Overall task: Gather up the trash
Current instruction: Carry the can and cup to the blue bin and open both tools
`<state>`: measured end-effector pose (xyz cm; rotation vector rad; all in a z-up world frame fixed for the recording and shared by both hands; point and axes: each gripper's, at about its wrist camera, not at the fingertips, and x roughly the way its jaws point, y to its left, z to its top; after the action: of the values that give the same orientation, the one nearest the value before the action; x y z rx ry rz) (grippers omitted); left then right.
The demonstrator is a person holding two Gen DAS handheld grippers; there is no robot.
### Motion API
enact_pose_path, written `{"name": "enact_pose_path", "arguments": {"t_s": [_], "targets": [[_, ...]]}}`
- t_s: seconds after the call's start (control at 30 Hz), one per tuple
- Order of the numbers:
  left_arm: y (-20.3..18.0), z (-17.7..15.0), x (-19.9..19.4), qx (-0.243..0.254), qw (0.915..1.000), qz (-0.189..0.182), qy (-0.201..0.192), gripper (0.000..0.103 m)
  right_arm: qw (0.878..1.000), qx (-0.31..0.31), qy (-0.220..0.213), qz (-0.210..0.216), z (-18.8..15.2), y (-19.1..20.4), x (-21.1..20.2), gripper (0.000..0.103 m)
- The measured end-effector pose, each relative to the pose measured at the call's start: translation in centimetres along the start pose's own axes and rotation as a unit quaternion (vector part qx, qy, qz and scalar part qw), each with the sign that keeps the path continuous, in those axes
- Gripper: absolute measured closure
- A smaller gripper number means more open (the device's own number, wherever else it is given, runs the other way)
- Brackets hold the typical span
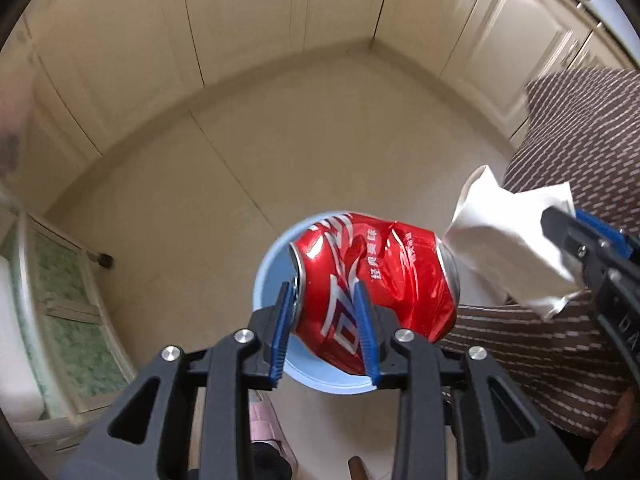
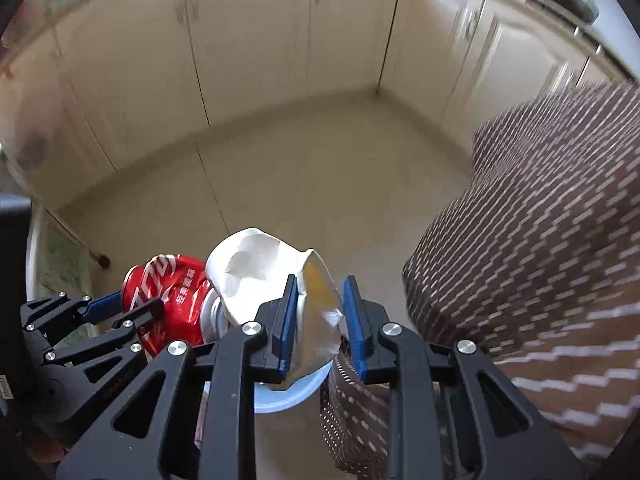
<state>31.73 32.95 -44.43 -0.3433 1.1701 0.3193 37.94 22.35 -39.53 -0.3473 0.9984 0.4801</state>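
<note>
My left gripper is shut on a crushed red soda can, held sideways over a light blue bin on the floor. The can also shows in the right wrist view, with the left gripper around it. My right gripper is shut on a crumpled white paper, held just right of the can above the bin's rim. In the left wrist view the paper hangs from the right gripper at the right edge.
Cream cabinet doors line the far walls around a beige tile floor. The person's brown patterned clothing fills the right side. A green-patterned glass door stands at left. A pink slipper is below.
</note>
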Motion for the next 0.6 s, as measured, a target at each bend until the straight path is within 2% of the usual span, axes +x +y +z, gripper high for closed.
{"name": "enact_pose_path", "arguments": {"t_s": [0.13,0.27,0.4,0.43,0.6], "targets": [[0.0,0.5,4.2,-0.013,0.9996,0.003,0.025,0.073,0.999,-0.004,0.037,0.002,-0.2,0.2,4.7,0.081],[0.6,1.0,6.1,-0.031,0.9989,-0.002,0.034,0.069,0.998,-0.005,0.057,0.004,-0.4,0.8,7.2,0.081],[1.6,1.6,6.6,-0.043,0.9984,-0.001,0.035,0.061,0.998,-0.002,0.069,0.013,-0.9,1.2,8.2,0.080],[1.8,1.6,6.4,-0.048,0.9983,0.002,0.033,0.056,0.997,0.000,0.070,0.016,-1.3,1.5,8.0,0.080],[2.6,-0.2,5.0,-0.062,0.9978,-0.001,0.023,0.049,0.996,0.015,0.077,0.034,-1.6,1.7,7.8,0.076]]}}
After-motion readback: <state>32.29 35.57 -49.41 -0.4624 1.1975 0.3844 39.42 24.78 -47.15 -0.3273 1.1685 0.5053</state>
